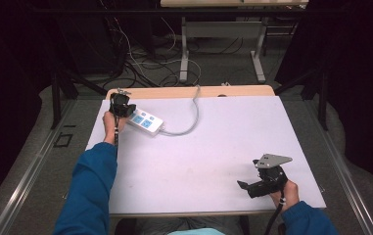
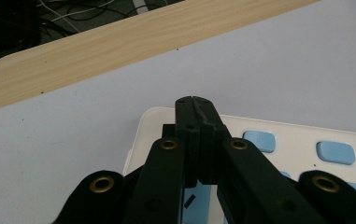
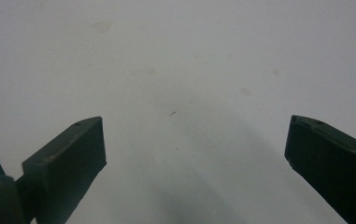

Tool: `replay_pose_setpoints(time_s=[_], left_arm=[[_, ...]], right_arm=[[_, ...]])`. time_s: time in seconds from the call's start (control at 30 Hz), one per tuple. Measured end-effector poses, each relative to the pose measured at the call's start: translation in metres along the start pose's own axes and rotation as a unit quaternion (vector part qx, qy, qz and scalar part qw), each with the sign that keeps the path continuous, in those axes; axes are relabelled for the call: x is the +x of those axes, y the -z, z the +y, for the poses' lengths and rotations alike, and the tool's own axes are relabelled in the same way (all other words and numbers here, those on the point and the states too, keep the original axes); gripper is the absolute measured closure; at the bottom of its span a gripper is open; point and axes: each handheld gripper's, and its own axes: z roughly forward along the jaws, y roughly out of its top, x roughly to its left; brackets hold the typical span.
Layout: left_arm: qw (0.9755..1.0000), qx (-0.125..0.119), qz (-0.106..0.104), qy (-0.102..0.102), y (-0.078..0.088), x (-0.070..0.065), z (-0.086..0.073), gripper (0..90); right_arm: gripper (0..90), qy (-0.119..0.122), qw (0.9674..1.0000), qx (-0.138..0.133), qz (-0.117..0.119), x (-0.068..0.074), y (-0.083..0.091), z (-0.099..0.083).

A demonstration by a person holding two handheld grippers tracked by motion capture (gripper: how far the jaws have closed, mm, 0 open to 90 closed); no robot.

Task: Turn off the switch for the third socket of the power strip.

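1. The left gripper (image 2: pixel 195 100) has its jaws pressed together, tips over the near end of the white power strip (image 1: pixel 145 121).
2. The right gripper (image 3: pixel 194 140), jaws wide apart, hovers over bare table (image 1: pixel 198 156), well apart from the strip.

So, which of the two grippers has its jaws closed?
The left gripper, over the end of the white power strip: its jaws meet. The right gripper, near the table's front edge, stands wide open.

1 power strip (image 1: pixel 145 120) (w/ cable), 2 tongs (image 1: pixel 122 105) (image 1: pixel 246 187), 1 table (image 1: pixel 198 161).
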Motion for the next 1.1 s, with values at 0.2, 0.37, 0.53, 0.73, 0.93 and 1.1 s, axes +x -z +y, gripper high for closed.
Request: replay_pose_setpoints(time_s=[0.2,0.37,0.53,0.73,0.93,1.1], left_arm=[[0.9999,0.014,-0.002,0.005,-0.006,0.0,-0.001,90.0],[0.9998,0.016,0.002,0.008,-0.01,0.0,-0.003,90.0],[0.9999,0.013,0.0,0.011,-0.01,0.001,-0.004,90.0],[0.9998,0.016,-0.003,0.007,-0.01,0.001,-0.003,90.0],[0.9999,0.014,-0.001,0.006,-0.011,0.001,-0.003,90.0],[0.9999,0.014,-0.004,0.005,-0.011,0.002,-0.003,90.0]], right_arm=[[4.7,0.005,1.0,-0.006,-0.002,-0.001,-0.001,0.0],[4.7,0.003,1.0,-0.004,-0.005,0.0,-0.001,0.0],[4.7,0.003,1.0,-0.008,-0.002,0.0,-0.002,-0.001],[4.7,0.002,1.0,-0.003,-0.003,0.0,-0.001,0.0],[4.7,0.002,1.0,-0.003,-0.004,0.0,-0.001,0.0],[4.7,0.0,1.0,-0.003,-0.003,0.001,-0.002,0.0]])
